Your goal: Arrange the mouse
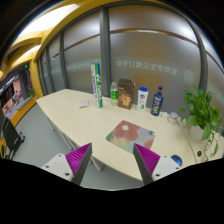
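Note:
A colourful patterned mouse mat lies on the cream table, just beyond my right finger. A small white and blue thing that looks like the mouse sits by the table's near edge, to the right of the right finger. My gripper is held above the floor in front of the table. Its fingers are wide open and nothing is between the magenta pads.
At the back of the table stand a tall green and white box, a green can, a brown box, a white bottle and a dark bottle. A plant is at the right, a screen and a chair at the left.

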